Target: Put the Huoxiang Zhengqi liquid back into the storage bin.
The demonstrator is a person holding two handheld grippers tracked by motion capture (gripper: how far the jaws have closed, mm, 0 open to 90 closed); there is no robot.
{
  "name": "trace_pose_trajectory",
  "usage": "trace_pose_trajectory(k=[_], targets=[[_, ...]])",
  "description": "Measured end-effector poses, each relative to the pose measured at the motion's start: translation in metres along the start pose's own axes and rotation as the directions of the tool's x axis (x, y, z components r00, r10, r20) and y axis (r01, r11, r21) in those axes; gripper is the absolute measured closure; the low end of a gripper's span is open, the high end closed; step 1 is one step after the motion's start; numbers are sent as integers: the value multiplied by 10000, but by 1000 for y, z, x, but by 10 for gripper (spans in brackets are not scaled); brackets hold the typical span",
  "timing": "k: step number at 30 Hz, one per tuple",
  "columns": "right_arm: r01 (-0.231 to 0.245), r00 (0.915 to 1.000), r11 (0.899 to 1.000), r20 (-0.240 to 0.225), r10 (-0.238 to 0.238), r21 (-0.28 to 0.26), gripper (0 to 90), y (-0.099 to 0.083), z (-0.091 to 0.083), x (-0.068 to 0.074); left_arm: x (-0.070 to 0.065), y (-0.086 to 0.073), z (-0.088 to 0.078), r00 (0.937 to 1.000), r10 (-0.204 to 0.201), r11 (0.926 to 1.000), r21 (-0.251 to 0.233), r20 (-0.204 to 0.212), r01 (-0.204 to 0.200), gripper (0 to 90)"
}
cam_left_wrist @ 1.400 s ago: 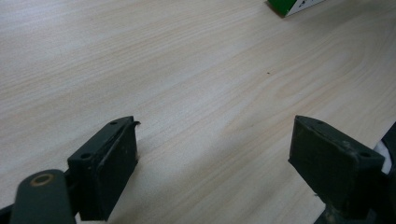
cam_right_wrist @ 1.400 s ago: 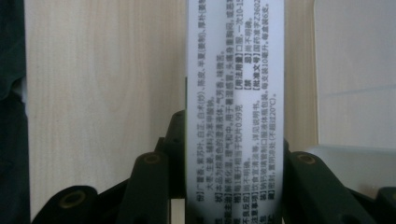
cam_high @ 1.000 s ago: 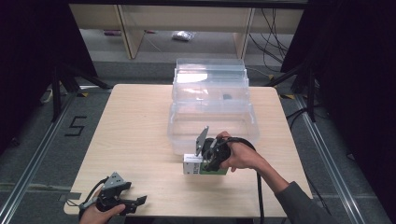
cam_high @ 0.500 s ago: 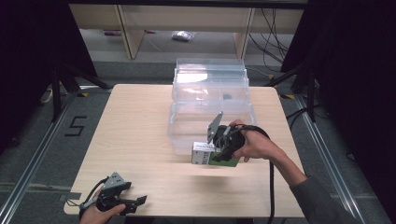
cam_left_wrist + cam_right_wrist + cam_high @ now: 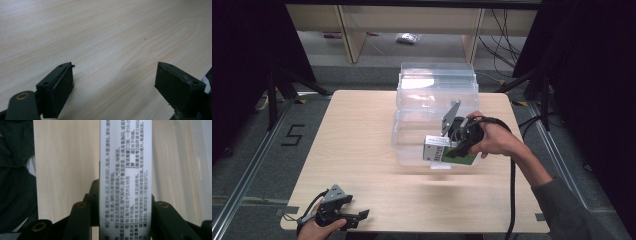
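So the biggest thing here is the light wood table [image 5: 357, 145], sitting on a grey floor with a "5" marked in tape [image 5: 294, 135] off its left side. Behind the table there's a wooden shelf unit [image 5: 347, 30] with a small bagged item [image 5: 406, 38] lying on the floor under it, and a bunch of cables [image 5: 507, 35] at the back right.

On the table, toward the far middle, is a clear plastic storage bin [image 5: 434, 100]. Its near wall is right behind the held box in the high view, so that's the one thing standing close to the action; the wood in front of it is bare.

The box itself is a small white and green medicine carton [image 5: 447, 151], held up off the table just in front of the bin's near edge, with its shadow on the wood below. In the right gripper view it's a tall white panel [image 5: 125, 177] covered in printed Chinese text, running up between the jaws, with the bin's clear wall to the right.

The right gripper [image 5: 457, 142] is clamped onto that carton, jaws pressed on both sides.

The left gripper [image 5: 343, 216] sits at the near left corner of the table, low over the wood, well apart from everything else. Its jaws are spread wide with nothing between them, just bare table.
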State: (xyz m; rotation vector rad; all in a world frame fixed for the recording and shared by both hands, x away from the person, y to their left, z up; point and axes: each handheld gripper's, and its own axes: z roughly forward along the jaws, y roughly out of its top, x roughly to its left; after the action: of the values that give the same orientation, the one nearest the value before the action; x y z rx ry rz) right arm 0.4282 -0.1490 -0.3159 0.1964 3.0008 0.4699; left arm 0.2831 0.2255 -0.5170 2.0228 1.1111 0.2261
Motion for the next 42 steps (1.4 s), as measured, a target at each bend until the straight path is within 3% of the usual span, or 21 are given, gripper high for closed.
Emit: trace_pose_trajectory(k=[3, 5, 6, 9, 11, 12, 15, 16, 18, 19, 23, 25, 26, 29, 31, 32, 37, 38, 42], targets=[[-123, 9999, 9999, 76, 122, 33, 652, -2, -6, -7, 0, 0, 0, 10000, 11, 10000, 3, 10, -11, 148], [115, 9999, 9999, 115, -115, -14, 652, -3, -8, -15, 0, 0, 0, 10000, 20, 10000, 22, -8, -20, 148], [-86, 9999, 10000, 134, 87, -39, 652, -4, -9, -16, 0, 0, 0, 10000, 16, 10000, 12, 1, -16, 148], [148, 9998, 9999, 124, -147, -75, 652, -7, -11, -26, 0, 0, 0, 10000, -1, 10000, 2, 2, 1, 148], [-292, 9995, 9995, 127, 290, 109, 652, -9, -12, -29, 0, 0, 0, 10000, 15, 10000, 12, 5, -15, 148], [-223, 9997, 9997, 141, 222, 109, 652, -10, -12, -33, 0, 0, 0, 10000, 13, 10000, 12, -6, -13, 148], [-676, 9974, 9976, 239, 673, 118, 652, -15, -13, -41, 0, 0, 0, 10000, -8, 10000, -1, 2, 8, 148], [-450, 9984, 9988, 342, 443, 177, 652, -17, -12, -47, 0, 0, 0, 10000, -3, 10000, 5, -2, 3, 148], [-714, 9970, 9974, 301, 709, 139, 651, -19, -10, -51, 0, 0, 0, 10000, 15, 10000, 6, -13, -15, 148], [-394, 9987, 9990, 328, 386, 229, 651, -21, -8, -58, 0, 0, 0, 10000, 15, 10000, 7, -13, -15, 148], [-534, 9982, 9984, 287, 530, 158, 651, -28, -1, -68, 1, 0, -1, 9999, 137, 9998, 127, -24, -136, 148], [-857, 9963, 9963, 116, 856, 94, 651, -30, 5, -72, 2, 0, -2, 9996, 268, 9993, 263, -4, -268, 149], [-765, 9970, 9970, 77, 764, 66, 652, -32, 8, -76, 2, 0, -2, 9997, 261, 9994, 229, -7, -261, 148], [-914, 9957, 9955, 160, 910, 252, 651, -36, 14, -83, 2, 0, -2, 9997, 258, 9994, 231, -10, -258, 148], [-819, 9966, 9965, 118, 817, 193, 651, -39, 19, -86, 2, 0, -2, 9997, 257, 9994, 246, -11, -256, 148], [-1005, 9949, 9946, 113, 1002, 260, 651, -41, 21, -86, 0, 0, 0, 10000, 18, 10000, 20, -27, -18, 148], [-769, 9970, 9961, 96, 765, 442, 651, -48, 32, -93, 1, 0, -1, 9999, 118, 9999, 111, -22, -118, 148], [-1050, 9944, 9935, -33, 1052, 436, 651, -49, 34, -92, 1, 0, -1, 9999, 117, 9999, 101, -19, -117, 148], [-1221, 9924, 9910, -92, 1228, 549, 651, -53, 41, -94, 0, 0, 0, 10000, 9, 10000, 17, -18, -9, 148]])
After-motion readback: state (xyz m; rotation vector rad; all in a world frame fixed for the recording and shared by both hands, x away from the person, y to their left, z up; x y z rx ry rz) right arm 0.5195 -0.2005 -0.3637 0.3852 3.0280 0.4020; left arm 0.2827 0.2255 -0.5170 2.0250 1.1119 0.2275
